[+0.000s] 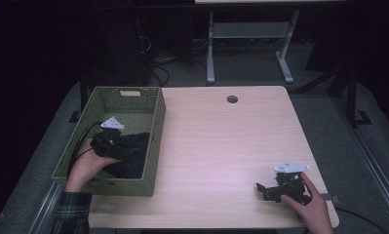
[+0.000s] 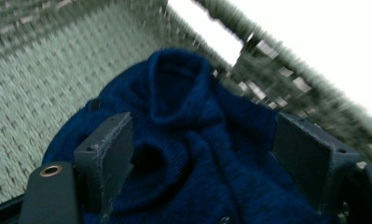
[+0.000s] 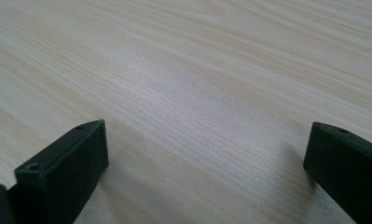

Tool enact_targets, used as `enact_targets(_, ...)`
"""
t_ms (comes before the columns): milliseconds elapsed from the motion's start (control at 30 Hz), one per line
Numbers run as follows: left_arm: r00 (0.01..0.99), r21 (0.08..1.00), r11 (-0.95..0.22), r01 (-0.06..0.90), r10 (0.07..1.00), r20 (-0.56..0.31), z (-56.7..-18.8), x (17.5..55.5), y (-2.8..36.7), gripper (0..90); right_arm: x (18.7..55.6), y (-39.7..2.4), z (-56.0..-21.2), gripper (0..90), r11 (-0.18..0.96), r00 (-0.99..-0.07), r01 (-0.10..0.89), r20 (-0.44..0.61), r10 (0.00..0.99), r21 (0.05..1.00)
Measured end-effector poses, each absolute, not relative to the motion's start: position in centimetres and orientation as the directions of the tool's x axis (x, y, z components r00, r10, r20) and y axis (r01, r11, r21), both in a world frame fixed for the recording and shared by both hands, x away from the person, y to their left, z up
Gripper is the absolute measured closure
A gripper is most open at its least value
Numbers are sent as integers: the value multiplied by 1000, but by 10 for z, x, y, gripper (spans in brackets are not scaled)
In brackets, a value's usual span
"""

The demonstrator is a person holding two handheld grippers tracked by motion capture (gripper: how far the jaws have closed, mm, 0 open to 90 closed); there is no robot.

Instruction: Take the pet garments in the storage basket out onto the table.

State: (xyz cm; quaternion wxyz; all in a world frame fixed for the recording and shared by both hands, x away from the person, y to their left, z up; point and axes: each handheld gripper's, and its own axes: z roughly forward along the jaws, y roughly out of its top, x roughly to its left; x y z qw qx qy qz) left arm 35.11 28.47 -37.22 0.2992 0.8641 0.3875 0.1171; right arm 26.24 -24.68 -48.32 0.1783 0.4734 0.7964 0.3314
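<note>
Reaching into the basket [image 1: 155, 127] with my left tool [image 1: 118, 150], I have its jaws wide apart around the dark blue knitted garment [image 2: 188, 140] that lies crumpled on the basket floor, toward the near end. In the left gripper view the wool bulges up between the two jaws, but they do not press it yet, so I judge that this is the step of taking hold, either to lift the garment out or just after laying it in; I cannot tell which. The next move calls for closing the jaws on a thick fold, deep enough that the soft knit does not slip, and for keeping clear of the woven wall.

My right tool [image 1: 270, 191] rests low over the near right part of the counter [image 1: 221, 141], also wide and holding nothing.

The counter is pale wood with a fine grain and a round cable hole [image 1: 232, 99] near its far edge. Behind it stands grey carpet, a white desk frame [image 1: 250, 44], and loose cables in a dark room.
</note>
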Motion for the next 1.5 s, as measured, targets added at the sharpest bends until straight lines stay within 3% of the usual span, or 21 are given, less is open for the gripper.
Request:
enact_targets(700,694,437,-611,660,719,-41,-416,364,273,147,263,-247,-483,0,333,-489,635,29,872,697)
enact_targets(733,694,423,-614,666,719,-49,-417,365,273,168,263,-247,-483,0,333,-489,635,29,872,697)
enact_targets(767,690,416,-607,677,720,-71,-417,365,273,321,263,-247,-483,0,333,-490,635,29,871,697)
enact_targets(800,688,415,-599,684,720,-95,-417,366,273,321,263,-247,-483,0,333,-490,635,29,871,697)
enact_targets(900,697,412,-605,681,708,-113,-415,366,274,501,263,-247,-483,0,333,-490,635,29,871,697)
enact_targets(1000,686,428,-585,689,717,-124,-411,367,276,579,263,-247,-483,0,334,-490,634,29,871,697)
enact_targets(1500,653,591,-481,648,750,-107,-371,361,296,662,264,-246,-483,0,337,-493,632,27,870,698)
